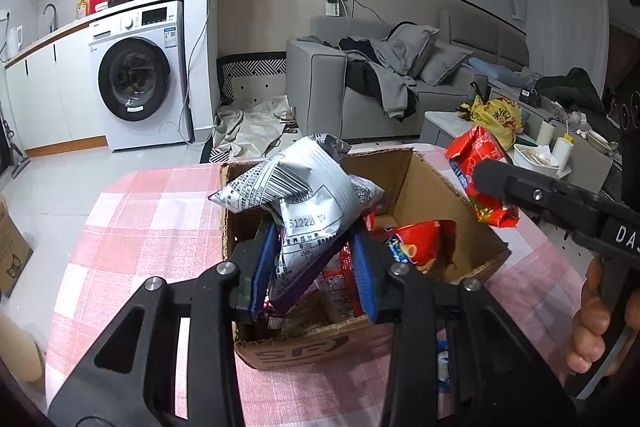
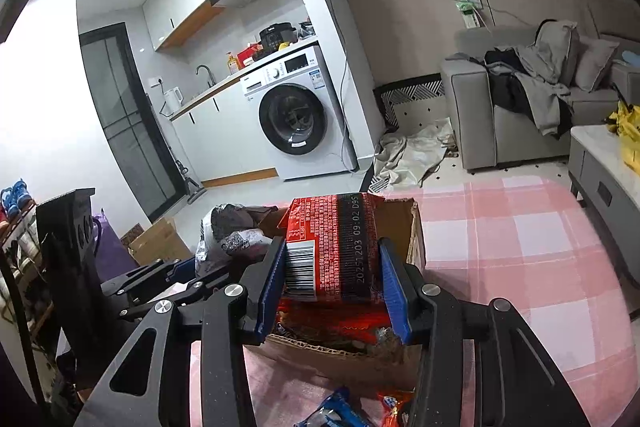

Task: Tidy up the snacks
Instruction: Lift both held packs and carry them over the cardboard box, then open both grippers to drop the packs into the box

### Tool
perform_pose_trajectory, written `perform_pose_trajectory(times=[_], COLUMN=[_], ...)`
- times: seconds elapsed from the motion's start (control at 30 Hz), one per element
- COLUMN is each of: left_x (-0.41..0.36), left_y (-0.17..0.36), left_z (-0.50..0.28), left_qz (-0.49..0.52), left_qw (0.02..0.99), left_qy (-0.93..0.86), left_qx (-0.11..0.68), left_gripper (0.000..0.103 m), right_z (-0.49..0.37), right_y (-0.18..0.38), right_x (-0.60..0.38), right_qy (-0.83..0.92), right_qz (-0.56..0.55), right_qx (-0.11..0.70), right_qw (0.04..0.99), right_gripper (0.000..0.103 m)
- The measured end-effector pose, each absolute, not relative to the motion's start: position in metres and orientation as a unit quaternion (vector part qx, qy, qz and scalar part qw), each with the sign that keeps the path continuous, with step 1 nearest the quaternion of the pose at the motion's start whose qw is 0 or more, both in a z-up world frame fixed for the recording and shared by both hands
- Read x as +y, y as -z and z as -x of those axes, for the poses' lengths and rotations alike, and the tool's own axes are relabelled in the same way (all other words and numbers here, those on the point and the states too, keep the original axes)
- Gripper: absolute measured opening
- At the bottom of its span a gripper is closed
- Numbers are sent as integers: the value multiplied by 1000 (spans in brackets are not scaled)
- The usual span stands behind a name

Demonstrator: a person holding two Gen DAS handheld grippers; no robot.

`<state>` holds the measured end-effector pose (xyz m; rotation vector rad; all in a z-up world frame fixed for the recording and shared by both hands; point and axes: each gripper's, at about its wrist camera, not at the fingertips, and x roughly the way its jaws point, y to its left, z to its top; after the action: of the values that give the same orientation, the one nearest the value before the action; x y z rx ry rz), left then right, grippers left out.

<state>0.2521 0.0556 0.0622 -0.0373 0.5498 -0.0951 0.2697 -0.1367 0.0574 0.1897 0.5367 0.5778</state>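
Holding an open brown cardboard box (image 1: 436, 187) of red snack packets on the pink-checked bench (image 1: 160, 211); left gripper (image 1: 312, 267) pinches a silver foil snack bag (image 1: 304, 195) above it, right gripper (image 2: 332, 291) pinches a red printed snack packet (image 2: 340, 243).

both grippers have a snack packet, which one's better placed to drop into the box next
Probably left: the left gripper holds its silver packet directly over the cardboard box; the right gripper holds its red packet nearer the rim.

Cardboard box (image 1: 432, 187): one, open, on the desk (image 1: 160, 211).
Silver snack packets (image 1: 304, 195): one, held in the left tool (image 1: 312, 279).
Red snack packets: one held in the right tool (image 2: 334, 291) (barcode side up); more red ones inside the box, number unclear.
Loose packets (image 2: 332, 413) before the box: at least two.
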Motion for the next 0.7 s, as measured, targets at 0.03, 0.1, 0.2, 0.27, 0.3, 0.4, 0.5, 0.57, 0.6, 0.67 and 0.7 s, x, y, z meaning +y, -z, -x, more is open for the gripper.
perform_pose_trajectory(times=[0.03, 0.1, 0.2, 0.27, 0.3, 0.4, 0.5, 0.57, 0.6, 0.67, 0.7], left_x=[55, 54, 52, 51, 51, 52, 50, 50, 51, 51, 51], left_y=[-60, -56, -50, -47, -44, -39, -31, -29, -26, -24, -23], left_z=[-254, -259, -268, -273, -276, -287, -293, -297, -300, -304, -305], left_qz=[18, 18, 18, 18, 17, 18, 13, 11, 12, 13, 13], left_qw=[961, 960, 959, 959, 958, 956, 955, 954, 954, 953, 953], left_qy=[47, 48, 50, 51, 51, 53, 54, 53, 53, 53, 54], left_qx=[272, 275, 278, 279, 282, 287, 293, 295, 296, 299, 299], left_gripper=[33, 33, 33, 33, 33, 33, 33, 33, 33, 33, 33], right_z=[-272, -276, -280, -282, -282, -288, -292, -294, -294, -294, -294], right_y=[-55, -51, -48, -44, -44, -40, -35, -32, -32, -31, -32], right_x=[-136, -133, -129, -127, -126, -123, -121, -120, -120, -120, -120], right_qy=[-281, -282, -281, -279, -278, -276, -275, -277, -276, -279, -279], right_qz=[-94, -93, -88, -86, -87, -85, -86, -87, -86, -87, -85], right_qx=[263, 267, 267, 267, 266, 270, 275, 279, 279, 281, 281], right_qw=[918, 917, 918, 918, 919, 919, 917, 915, 916, 914, 914], right_gripper=[46, 46, 46, 46, 46, 46, 45, 45, 45, 45, 46])
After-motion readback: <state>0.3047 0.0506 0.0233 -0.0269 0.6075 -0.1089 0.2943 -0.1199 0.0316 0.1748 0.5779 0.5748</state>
